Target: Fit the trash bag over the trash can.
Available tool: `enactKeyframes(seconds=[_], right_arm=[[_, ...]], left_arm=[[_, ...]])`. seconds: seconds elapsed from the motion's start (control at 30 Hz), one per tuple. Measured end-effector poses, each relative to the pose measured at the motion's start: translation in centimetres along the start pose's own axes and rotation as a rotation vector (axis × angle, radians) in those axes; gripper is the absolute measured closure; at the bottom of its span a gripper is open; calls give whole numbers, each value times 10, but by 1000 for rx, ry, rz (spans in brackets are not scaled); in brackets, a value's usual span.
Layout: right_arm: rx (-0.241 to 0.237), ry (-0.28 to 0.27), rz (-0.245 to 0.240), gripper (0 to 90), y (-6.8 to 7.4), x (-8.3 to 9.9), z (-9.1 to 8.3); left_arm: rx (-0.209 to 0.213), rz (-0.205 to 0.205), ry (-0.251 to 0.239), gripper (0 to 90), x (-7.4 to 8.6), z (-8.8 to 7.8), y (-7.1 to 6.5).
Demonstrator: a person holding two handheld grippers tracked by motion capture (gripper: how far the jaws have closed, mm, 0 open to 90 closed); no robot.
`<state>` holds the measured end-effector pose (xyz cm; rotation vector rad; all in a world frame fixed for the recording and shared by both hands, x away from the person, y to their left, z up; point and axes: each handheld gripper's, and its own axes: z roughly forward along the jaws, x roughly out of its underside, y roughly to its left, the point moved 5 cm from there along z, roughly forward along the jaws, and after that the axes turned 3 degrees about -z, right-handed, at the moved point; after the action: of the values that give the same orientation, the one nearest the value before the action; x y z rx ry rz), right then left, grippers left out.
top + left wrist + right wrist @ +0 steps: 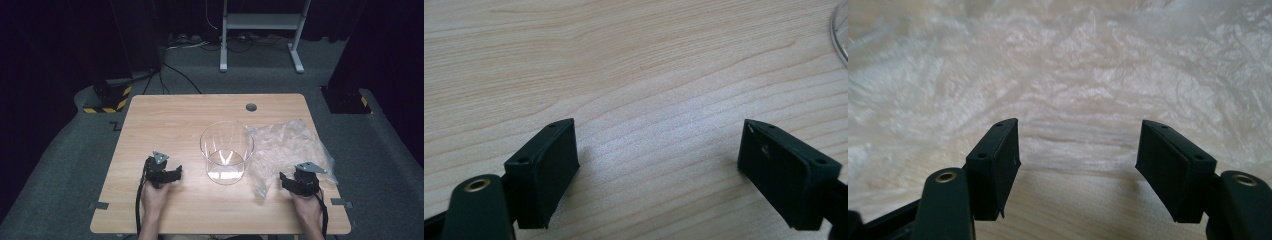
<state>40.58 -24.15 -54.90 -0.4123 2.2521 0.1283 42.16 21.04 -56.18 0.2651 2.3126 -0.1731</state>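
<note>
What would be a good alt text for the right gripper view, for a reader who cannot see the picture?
The right gripper stands open just above the wooden table, its two black jaws pointing at the near edge of a crumpled clear plastic bag. Nothing is between the jaws, and the bag spreads across the upper part of the picture.

On the tabletop (165, 120) a glass container (226, 151) stands near the middle, the plastic bag (287, 150) just right of it (touching, it seems). Left gripper (167, 175) sits left of the container, right gripper (295, 182) at the bag's near edge.
</note>
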Motion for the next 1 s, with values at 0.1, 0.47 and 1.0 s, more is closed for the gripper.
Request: enactKeyframes(seconds=[0.1, 0.47, 1.0], right_arm=[[-9, -18, 8, 342, 0, -3, -2], [-35, -32, -23, 320, 7, -21, 9], [-58, -12, -51, 275, 13, -51, 36]], left_arm=[[0, 0, 0, 164, 0, 0, 0], [-1, -2, -1, 164, 0, 0, 0], [-3, -3, -1, 164, -1, 1, 0]])
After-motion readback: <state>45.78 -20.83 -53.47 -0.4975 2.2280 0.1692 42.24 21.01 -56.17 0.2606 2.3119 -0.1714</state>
